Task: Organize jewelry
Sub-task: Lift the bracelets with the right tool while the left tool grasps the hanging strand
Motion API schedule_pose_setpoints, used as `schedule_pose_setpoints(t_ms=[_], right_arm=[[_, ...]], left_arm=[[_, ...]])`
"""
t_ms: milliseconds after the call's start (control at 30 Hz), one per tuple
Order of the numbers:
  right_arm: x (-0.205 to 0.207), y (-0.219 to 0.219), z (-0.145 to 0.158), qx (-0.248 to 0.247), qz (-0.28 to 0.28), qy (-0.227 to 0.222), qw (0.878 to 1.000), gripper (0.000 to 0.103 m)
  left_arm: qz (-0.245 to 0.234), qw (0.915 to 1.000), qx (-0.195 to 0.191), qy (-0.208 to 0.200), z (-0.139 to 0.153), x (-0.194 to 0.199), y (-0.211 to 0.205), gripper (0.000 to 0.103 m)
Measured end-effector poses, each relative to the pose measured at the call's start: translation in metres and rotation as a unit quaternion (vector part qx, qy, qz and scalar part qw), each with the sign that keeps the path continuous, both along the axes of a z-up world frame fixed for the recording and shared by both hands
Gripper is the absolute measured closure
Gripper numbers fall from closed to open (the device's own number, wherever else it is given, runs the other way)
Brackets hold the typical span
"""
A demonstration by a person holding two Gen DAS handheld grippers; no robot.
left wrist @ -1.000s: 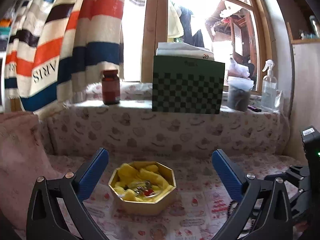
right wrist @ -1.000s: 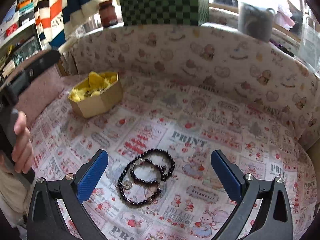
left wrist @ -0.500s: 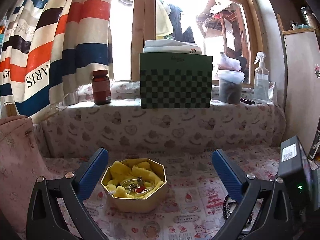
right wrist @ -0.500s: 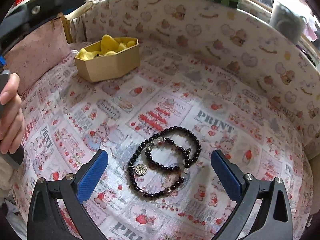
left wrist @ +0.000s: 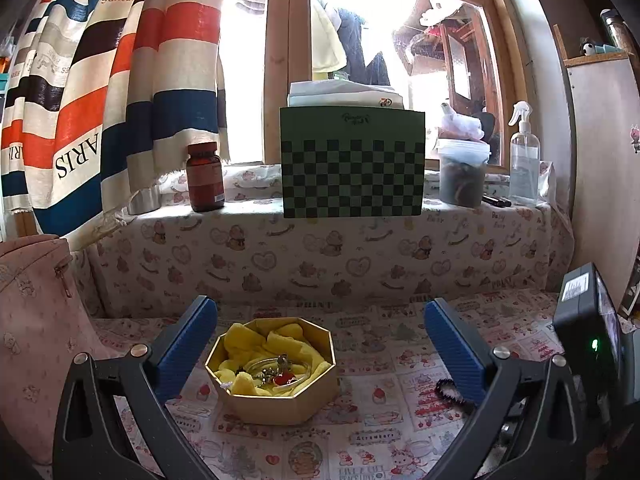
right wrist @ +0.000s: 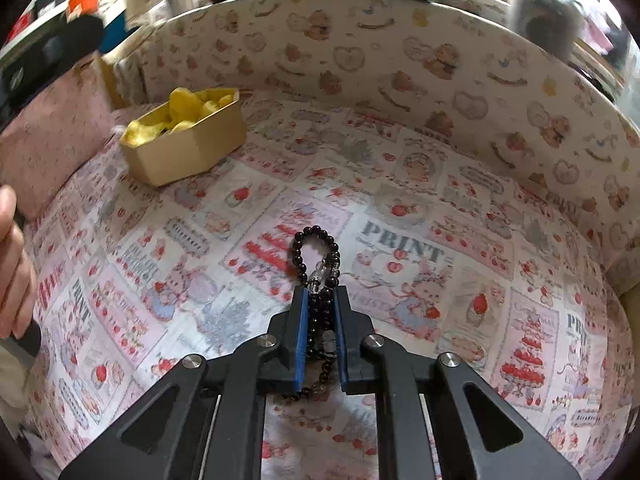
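- Octagonal gold box [left wrist: 276, 380] sits on the printed cloth [left wrist: 380, 432] just ahead of the left gripper [left wrist: 320, 344], nearer its left blue finger than its right. Lid off.
- Box contents: crumpled yellow fabric lining [left wrist: 248, 344]; on it a clear ring-shaped piece with small metallic items and one red stone [left wrist: 283, 379]. Finer detail too small to read.
- Left gripper: jaws wide apart, nothing between the pads.
- Right gripper [right wrist: 320, 300]: jaws have just been closing and now stand narrow, pinching the black bead bracelets [right wrist: 320, 256] between the blue pads. One loop of beads sticks out ahead of the fingertips onto the cloth; the rest bunches between and behind the pads. A few clear beads are mixed in.
- Ledge beyond the left gripper, far: brown jar [left wrist: 205, 178], closed, contents not legible; green checkered box [left wrist: 352, 164] with white packets stacked on top; lidded tub [left wrist: 462, 172] with dark contents; clear spray bottle [left wrist: 524, 160].
- Left view only: inside of the gold box; the ledge items sharply; striped curtain [left wrist: 100, 92]; a short run of black beads beside the right finger, with the right gripper's dark body at far right.
- Right view only: the grip on the bracelets; the gold box from its side, well ahead and left of the tool, only yellow lining showing; a hand [right wrist: 14, 272] on a dark handle at the left edge.
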State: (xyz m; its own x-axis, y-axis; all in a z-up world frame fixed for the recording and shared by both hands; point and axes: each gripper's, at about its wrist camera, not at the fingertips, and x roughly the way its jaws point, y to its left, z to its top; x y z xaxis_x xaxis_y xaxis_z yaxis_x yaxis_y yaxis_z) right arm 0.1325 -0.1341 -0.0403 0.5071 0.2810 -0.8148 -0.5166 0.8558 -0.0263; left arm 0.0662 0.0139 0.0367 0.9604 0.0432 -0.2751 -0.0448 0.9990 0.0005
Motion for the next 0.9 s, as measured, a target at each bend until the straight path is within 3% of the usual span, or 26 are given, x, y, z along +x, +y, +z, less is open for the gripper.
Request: schedule_pose_setpoints(t_ms=[100, 333, 500, 600, 667, 767, 900], right_arm=[[0.003, -0.012, 0.009, 0.026, -0.022, -0.012, 0.999, 0.097], [-0.004, -0.044, 0.048, 0.122, -0.043, -0.069, 0.989, 0.097], [-0.015, -0.058, 0.071, 0.192, -0.037, -0.114, 0.974, 0.097], [-0.024, -0.066, 0.083, 0.236, -0.023, -0.134, 0.962, 0.097], [-0.028, -0.067, 0.088, 0.258, -0.004, -0.138, 0.956, 0.097], [-0.035, -0.068, 0.093, 0.293, 0.033, -0.128, 0.947, 0.097], [-0.044, -0.067, 0.098, 0.316, 0.058, -0.128, 0.938, 0.097]], left_arm=[[0.004, 1.0, -0.001, 0.005, -0.001, 0.002, 0.001, 0.0], [-0.005, 0.9992, -0.012, 0.037, -0.006, 0.012, 0.004, 0.0], [-0.064, 0.9953, 0.002, 0.072, -0.012, 0.017, -0.01, 0.001], [-0.125, 0.9858, 0.033, 0.107, -0.023, 0.02, -0.031, 0.001], [-0.177, 0.9736, 0.034, 0.14, -0.029, 0.021, -0.043, 0.001], [-0.24, 0.9539, -0.013, 0.179, -0.033, 0.026, -0.053, 0.01], [-0.264, 0.9418, -0.042, 0.204, -0.039, 0.028, -0.056, 0.024]])
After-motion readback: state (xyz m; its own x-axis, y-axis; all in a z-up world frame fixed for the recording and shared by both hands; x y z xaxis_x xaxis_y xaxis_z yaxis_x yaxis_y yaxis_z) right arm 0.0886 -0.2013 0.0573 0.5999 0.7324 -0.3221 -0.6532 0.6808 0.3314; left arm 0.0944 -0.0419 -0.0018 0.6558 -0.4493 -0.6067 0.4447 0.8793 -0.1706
